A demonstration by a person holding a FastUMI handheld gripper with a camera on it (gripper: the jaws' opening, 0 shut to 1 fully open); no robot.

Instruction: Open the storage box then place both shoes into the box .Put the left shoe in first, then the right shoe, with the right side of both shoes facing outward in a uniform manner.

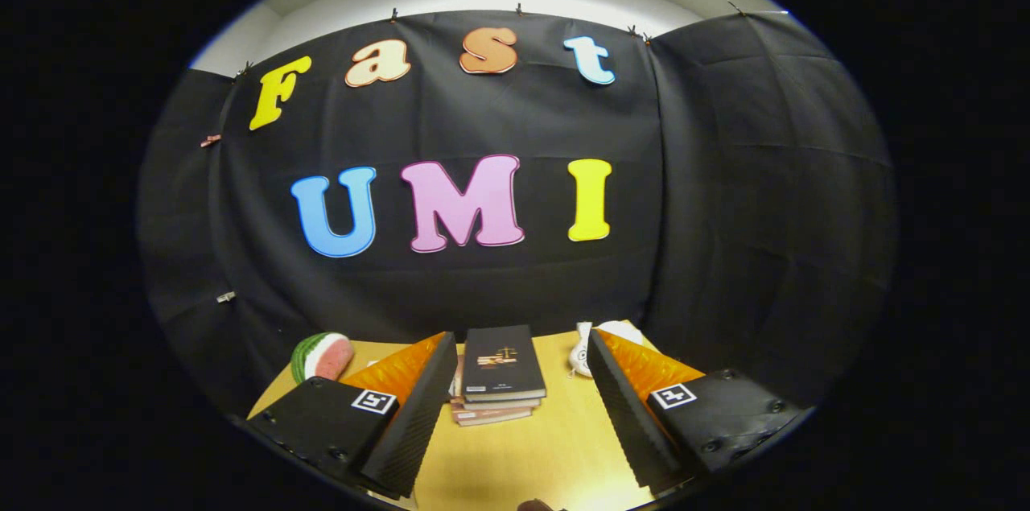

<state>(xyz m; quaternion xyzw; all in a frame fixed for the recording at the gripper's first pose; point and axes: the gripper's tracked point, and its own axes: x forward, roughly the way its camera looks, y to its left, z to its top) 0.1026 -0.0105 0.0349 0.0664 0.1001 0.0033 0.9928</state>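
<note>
Above the wooden table [555, 447], the gripper [523, 406] hangs with its fingers spread wide, grasping nothing.

Between the fingers and just beyond them lies a stack of books [499, 374], a dark one on top. A white shoe [591, 346] sits at the table's far edge, just behind the right finger. A watermelon slice [322, 356] rests beyond the left finger, near the black cloth wall [451, 286].

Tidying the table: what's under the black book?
The black book tops a stack of books on the table, between the open hand-held gripper fingers. Lower books show edges; their covers are hidden.
</note>
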